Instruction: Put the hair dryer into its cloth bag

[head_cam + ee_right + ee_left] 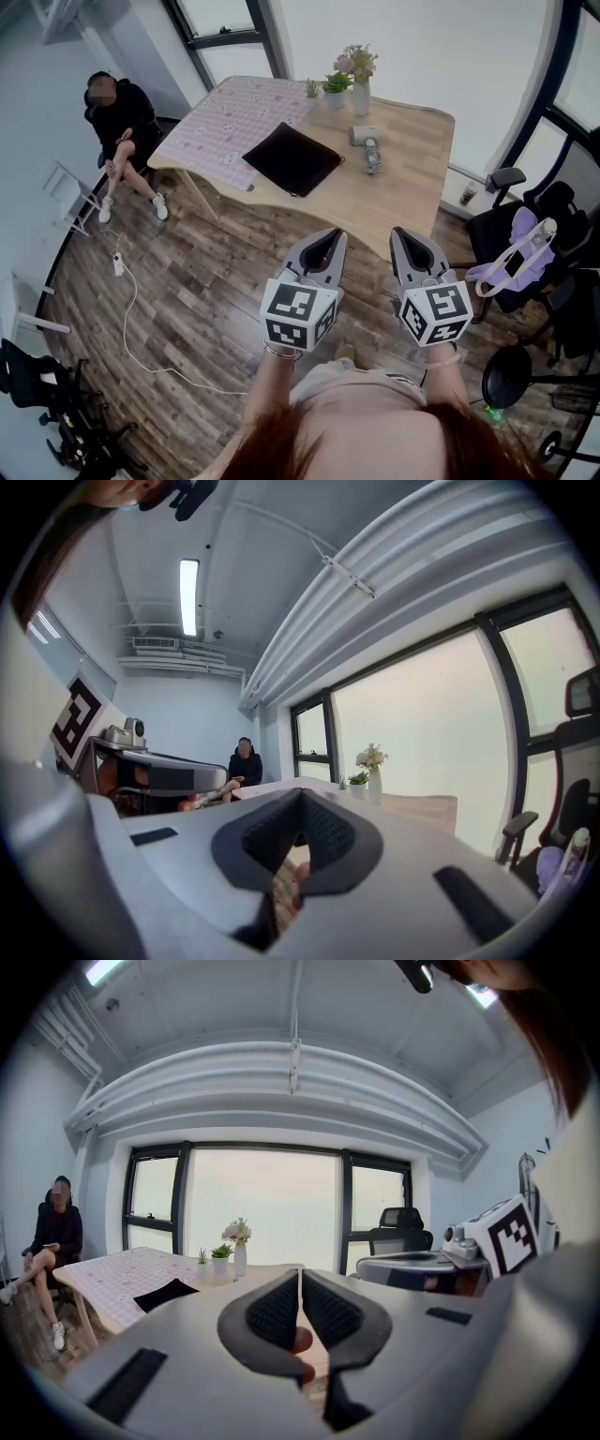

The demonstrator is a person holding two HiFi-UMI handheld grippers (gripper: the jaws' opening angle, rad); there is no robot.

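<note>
A flat black cloth bag [292,157] lies on the wooden table [412,178], near its front edge. The grey-white hair dryer [366,142] lies to the bag's right, close to the vase. Both grippers hover over the floor short of the table, side by side and pointing at it. My left gripper [335,233] is shut with nothing between its pads. My right gripper [402,233] is shut and empty too. In the left gripper view the shut gripper [300,1277] points toward the bag [164,1294]. In the right gripper view the gripper [300,795] is shut; bag and dryer are hidden.
A person [117,112] sits on a chair left of the table. A pink patterned cloth [230,122] covers the table's left half. A vase of flowers [360,86] and small plants stand at the back. Office chairs [506,220] and a purple bag [517,255] are at right. A white cable [131,319] runs over the floor.
</note>
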